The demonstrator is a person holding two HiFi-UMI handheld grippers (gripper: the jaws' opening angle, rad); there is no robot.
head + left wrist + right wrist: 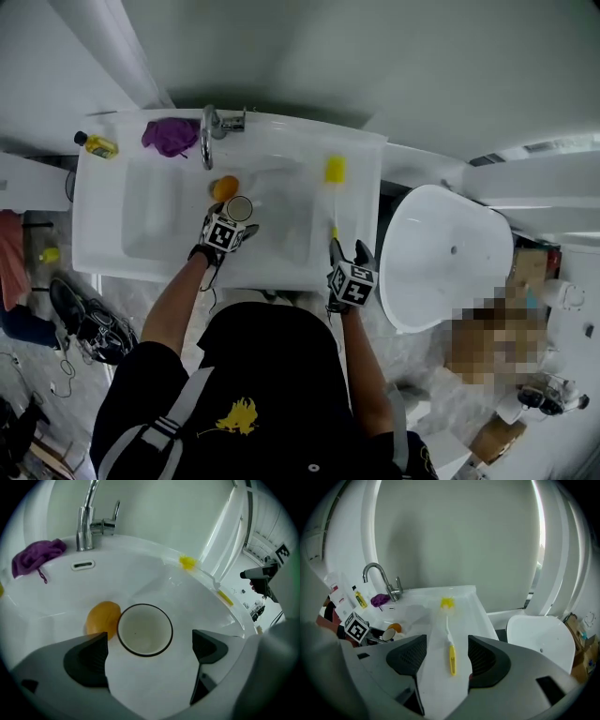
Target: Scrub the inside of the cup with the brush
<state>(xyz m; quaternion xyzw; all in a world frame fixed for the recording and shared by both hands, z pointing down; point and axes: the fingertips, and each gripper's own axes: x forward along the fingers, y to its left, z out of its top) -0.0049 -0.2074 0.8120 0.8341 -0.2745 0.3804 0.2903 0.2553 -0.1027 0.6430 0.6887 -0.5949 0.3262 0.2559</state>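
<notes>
Our left gripper (pixel 150 644) has its jaws wide apart and grips nothing. The cup (pixel 144 629) stands upright in the sink basin (pixel 187 597) just ahead of them, its open mouth in the gap and nearer the left jaw than the right, with no contact that we can make out. A round orange object (pixel 101 618) lies just beside the cup, directly ahead of the left jaw, crowding that side. Well ahead of these jaws the chrome faucet (pixel 86 520) rises from the back rim, with a crumpled purple cloth (pixel 35 557) to its left. Our right gripper (pixel 446 645) is likewise open and empty. The brush (pixel 452 658) lies flat on the sink's right rim, its yellow handle in the gap between the jaws with bare white on either side. Its white neck runs straight ahead to the yellow bristle head. Far off to the left of these jaws a yellow bottle (pixel 359 598) stands at the sink's corner, and to their right sits a white toilet (pixel 541 639)
</notes>
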